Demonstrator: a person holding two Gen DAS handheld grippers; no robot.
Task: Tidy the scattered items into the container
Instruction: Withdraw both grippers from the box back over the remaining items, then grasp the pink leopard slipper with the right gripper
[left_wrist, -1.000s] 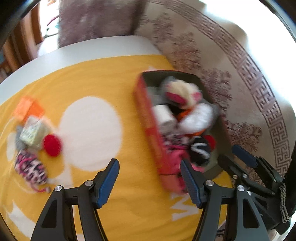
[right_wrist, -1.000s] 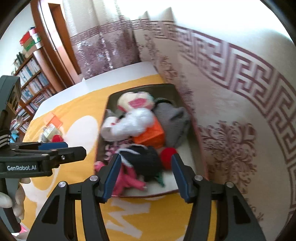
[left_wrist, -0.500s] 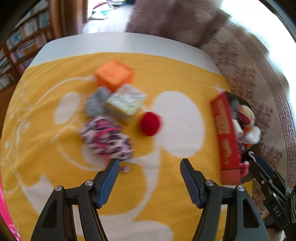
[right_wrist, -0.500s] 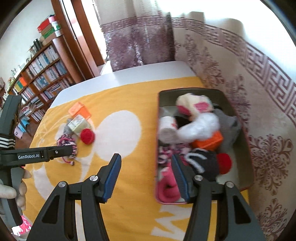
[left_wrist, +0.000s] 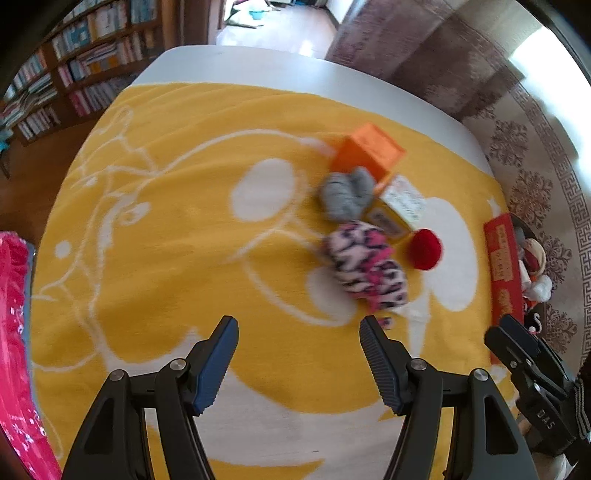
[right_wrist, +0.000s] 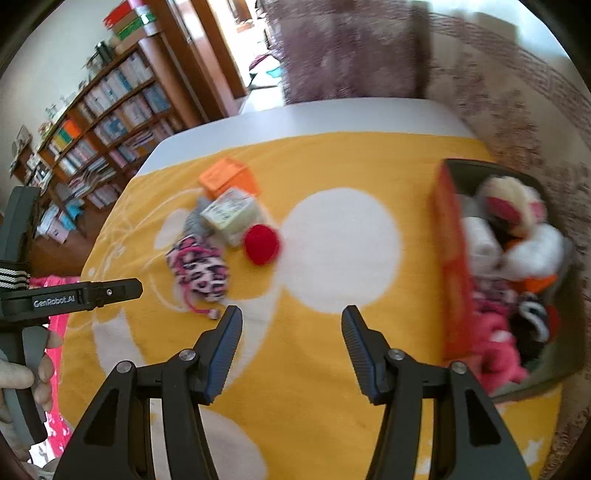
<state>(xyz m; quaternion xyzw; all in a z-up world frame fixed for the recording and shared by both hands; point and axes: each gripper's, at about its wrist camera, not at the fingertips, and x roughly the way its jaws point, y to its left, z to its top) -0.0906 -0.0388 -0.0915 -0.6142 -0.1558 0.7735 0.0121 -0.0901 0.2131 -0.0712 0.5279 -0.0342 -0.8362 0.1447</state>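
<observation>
A cluster of loose items lies on the yellow blanket: an orange box (left_wrist: 369, 151) (right_wrist: 227, 177), a grey sock ball (left_wrist: 345, 197), a pale carton (left_wrist: 400, 206) (right_wrist: 232, 214), a pink leopard-print pouch (left_wrist: 365, 267) (right_wrist: 199, 267) and a red ball (left_wrist: 424, 249) (right_wrist: 261, 243). The red-sided container (right_wrist: 448, 258) (left_wrist: 502, 273) at the right holds several soft items. My left gripper (left_wrist: 298, 326) is open and empty, short of the pouch. My right gripper (right_wrist: 291, 315) is open and empty, between cluster and container.
A bookshelf (right_wrist: 99, 122) stands at the far left. Patterned cushions (left_wrist: 535, 155) line the right side behind the container. Pink fabric (left_wrist: 14, 332) lies at the blanket's left edge. A white surface (left_wrist: 295, 74) borders the blanket's far end.
Both grippers have swung left, away from the container toward the cluster of loose items. Both stayed open and empty.
</observation>
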